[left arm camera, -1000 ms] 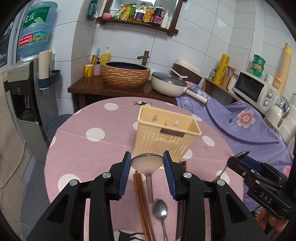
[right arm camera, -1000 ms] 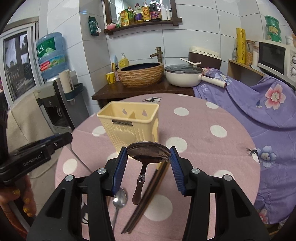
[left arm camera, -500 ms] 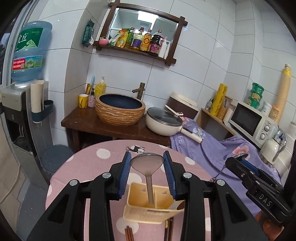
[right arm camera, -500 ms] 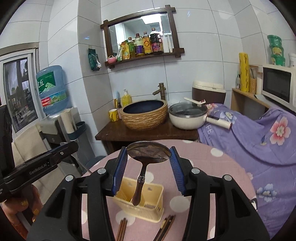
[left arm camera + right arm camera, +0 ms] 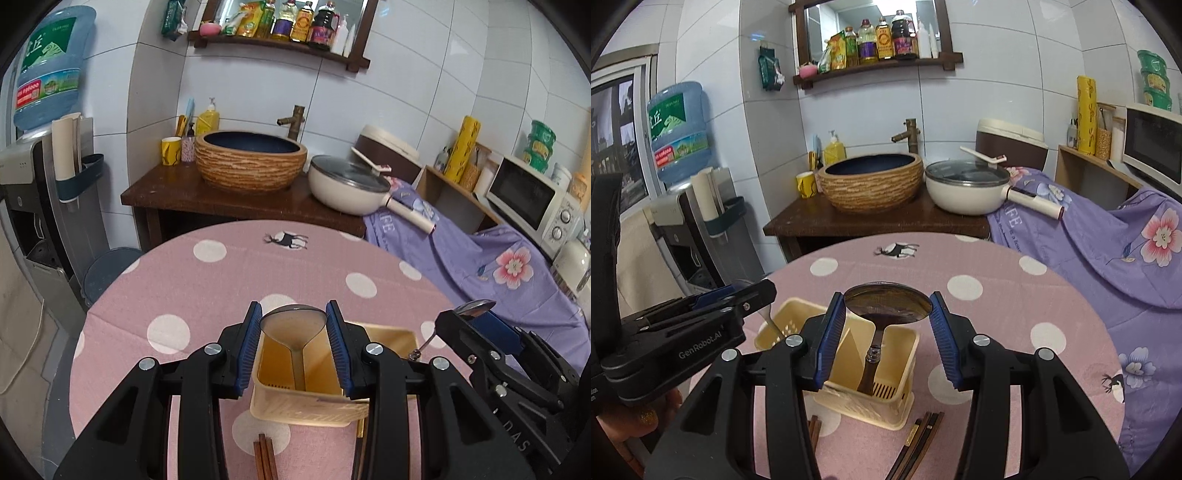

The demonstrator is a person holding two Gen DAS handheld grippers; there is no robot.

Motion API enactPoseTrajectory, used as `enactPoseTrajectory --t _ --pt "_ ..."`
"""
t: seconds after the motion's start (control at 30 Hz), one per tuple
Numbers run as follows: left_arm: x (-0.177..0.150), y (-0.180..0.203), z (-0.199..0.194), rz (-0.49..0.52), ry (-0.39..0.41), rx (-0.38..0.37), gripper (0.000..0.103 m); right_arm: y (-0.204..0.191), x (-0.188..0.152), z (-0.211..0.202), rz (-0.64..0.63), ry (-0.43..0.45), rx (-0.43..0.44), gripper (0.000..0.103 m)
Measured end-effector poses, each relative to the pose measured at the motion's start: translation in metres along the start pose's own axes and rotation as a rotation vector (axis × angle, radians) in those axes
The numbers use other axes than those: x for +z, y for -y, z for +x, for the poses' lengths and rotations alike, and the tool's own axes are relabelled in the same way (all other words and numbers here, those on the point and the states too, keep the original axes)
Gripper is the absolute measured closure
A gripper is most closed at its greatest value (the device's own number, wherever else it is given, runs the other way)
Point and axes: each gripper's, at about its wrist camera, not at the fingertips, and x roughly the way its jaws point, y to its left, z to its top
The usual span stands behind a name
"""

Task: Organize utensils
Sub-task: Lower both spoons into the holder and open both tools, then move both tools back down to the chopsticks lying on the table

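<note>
step: spoons over caddy (image 5: 310, 402) | left gripper (image 5: 293, 341) clamps steel spoon (image 5: 293, 325) by bowl | right gripper (image 5: 888, 325) clamps dark spoon (image 5: 888, 304) | next: lower handles into compartments, then release

L claw (image 5: 293, 345): w/ steel spoon (image 5: 293, 326), lifted off surface (image 5: 207, 280), now over caddy (image 5: 295, 398)
R claw (image 5: 888, 328): dark spoon (image 5: 886, 306), same move

White-tiled walls (image 5: 424, 74), dark wood shelf (image 5: 280, 46) w/ bottles, window (image 5: 613, 144) at left, microwave (image 5: 532, 199) at right.
</note>
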Motion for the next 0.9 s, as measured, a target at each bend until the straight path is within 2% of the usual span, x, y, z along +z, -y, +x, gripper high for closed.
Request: enactPoseTrajectory --t 0.33,0.6,0.63,0.7,0.8,0.87,0.9 --pt "-0.02 0.001 0.023 0.034 -0.061 0.007 0.068 -0.001 -0.027 0.019 -0.013 -0.055 0.004 0.056" --pt "-0.024 0.0 0.028 0.05 -0.077 0.0 0.068 0.001 -0.029 0.02 -0.004 -0.045 -0.002 0.055" --pt "-0.023 -0.002 0.027 0.042 -0.075 -0.001 0.068 0.002 -0.029 0.019 -0.002 -0.036 -0.007 0.053" --pt "-0.022 -0.003 0.024 0.032 -0.07 -0.012 0.067 0.004 -0.029 0.017 0.001 -0.016 -0.006 0.039" --pt "-0.02 -0.004 0.011 0.025 -0.05 -0.021 0.059 0.007 -0.027 0.008 0.007 0.02 -0.008 0.037" --pt "-0.02 -0.009 -0.005 0.01 -0.008 -0.026 0.046 0.009 -0.027 -0.001 0.014 0.037 -0.01 0.037" --pt "-0.022 -0.009 -0.011 0.003 0.005 -0.026 0.043 0.011 -0.028 -0.007 0.02 0.05 -0.018 0.035"
